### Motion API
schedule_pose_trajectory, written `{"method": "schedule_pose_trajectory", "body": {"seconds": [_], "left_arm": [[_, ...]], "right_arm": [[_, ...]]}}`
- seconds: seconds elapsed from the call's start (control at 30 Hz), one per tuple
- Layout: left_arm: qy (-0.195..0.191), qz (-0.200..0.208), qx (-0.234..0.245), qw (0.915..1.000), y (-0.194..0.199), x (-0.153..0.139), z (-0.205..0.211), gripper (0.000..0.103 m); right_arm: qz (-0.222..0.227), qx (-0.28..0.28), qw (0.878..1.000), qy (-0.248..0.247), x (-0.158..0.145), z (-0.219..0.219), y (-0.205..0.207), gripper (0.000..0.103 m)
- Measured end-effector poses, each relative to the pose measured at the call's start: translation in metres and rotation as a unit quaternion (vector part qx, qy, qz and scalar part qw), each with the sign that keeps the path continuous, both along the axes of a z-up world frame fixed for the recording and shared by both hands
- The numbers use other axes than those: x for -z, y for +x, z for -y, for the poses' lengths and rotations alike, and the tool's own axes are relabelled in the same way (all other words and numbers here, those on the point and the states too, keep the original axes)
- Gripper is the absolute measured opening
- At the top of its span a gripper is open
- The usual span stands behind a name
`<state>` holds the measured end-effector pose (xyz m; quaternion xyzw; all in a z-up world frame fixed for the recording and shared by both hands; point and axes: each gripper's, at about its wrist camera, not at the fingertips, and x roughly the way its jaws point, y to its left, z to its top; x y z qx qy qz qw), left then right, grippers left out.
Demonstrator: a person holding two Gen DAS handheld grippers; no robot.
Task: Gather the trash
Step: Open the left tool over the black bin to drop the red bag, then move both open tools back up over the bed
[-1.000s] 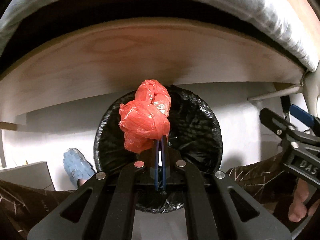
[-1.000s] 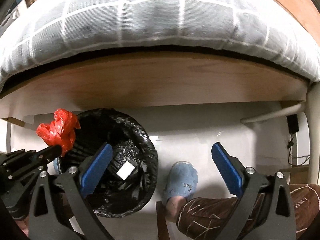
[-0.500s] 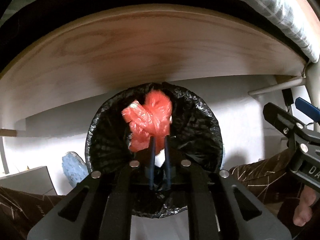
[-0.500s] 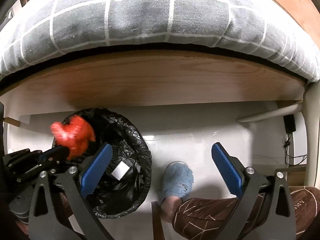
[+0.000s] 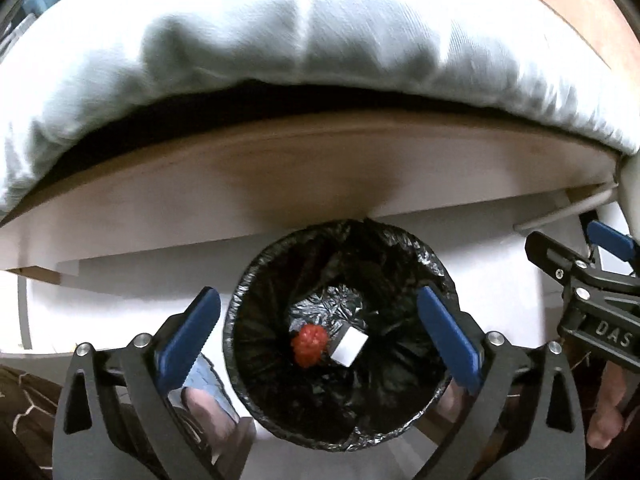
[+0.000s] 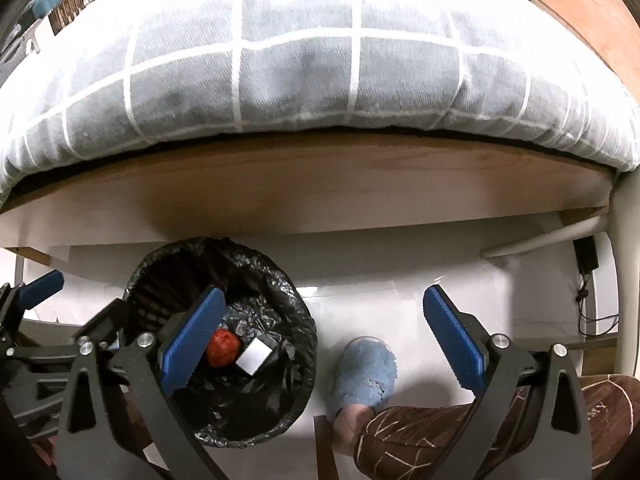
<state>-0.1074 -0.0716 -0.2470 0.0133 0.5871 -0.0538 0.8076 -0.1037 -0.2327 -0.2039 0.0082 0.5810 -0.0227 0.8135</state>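
Note:
A bin lined with a black bag (image 5: 404, 240) stands on the white floor below me. A crumpled red plastic bag (image 5: 309, 344) lies at its bottom beside a small white box (image 5: 349, 350). My left gripper (image 5: 320, 336) is open and empty right above the bin. The right wrist view shows the bin (image 6: 296, 316), the red bag (image 6: 222, 347) and the box (image 6: 253, 356) at lower left. My right gripper (image 6: 320, 336) is open and empty, over the floor to the right of the bin. The left gripper (image 6: 44, 320) shows at the far left there.
A bed with a grey checked cover (image 6: 320, 80) and a wooden side board (image 6: 320, 184) runs across behind the bin. My foot in a blue slipper (image 6: 366, 376) stands right of the bin. A cable and plug (image 6: 586, 256) hang at the far right.
My left gripper opened and let go of the red bag, which fell to the bottom of the bin. The left gripper then rose and tilted up towards the bed.

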Motion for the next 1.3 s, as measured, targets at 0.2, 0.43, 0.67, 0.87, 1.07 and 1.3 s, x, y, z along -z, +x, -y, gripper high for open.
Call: {"method": "schedule_pose_trajectory", "body": {"seconds": [0.2,0.43,0.67,0.87,1.07,1.3], "left_arm": [[-0.006,0.017,-0.015,0.9997,-0.004,-0.022,-0.015,0.097],[-0.006,0.036,-0.025,0.9990,-0.014,-0.052,-0.025,0.097],[-0.014,0.073,-0.031,0.9968,-0.023,-0.086,-0.038,0.097],[-0.023,0.096,-0.044,0.9942,-0.021,-0.110,-0.048,0.097],[-0.020,0.120,-0.056,0.9910,-0.014,-0.131,-0.056,0.097],[-0.020,0.146,-0.066,0.9869,0.001,-0.161,-0.073,0.097]], "right_arm": [[0.017,-0.006,1.000,0.003,-0.011,-0.004,0.000,0.096],[0.041,-0.009,0.999,0.009,-0.036,-0.008,-0.005,0.096],[0.073,-0.008,0.997,0.016,-0.068,-0.011,-0.006,0.096],[0.090,-0.014,0.995,0.031,-0.095,-0.014,-0.001,0.096],[0.123,-0.013,0.992,0.024,-0.119,-0.015,0.004,0.096],[0.156,-0.012,0.987,0.020,-0.149,-0.010,0.017,0.096]]}}
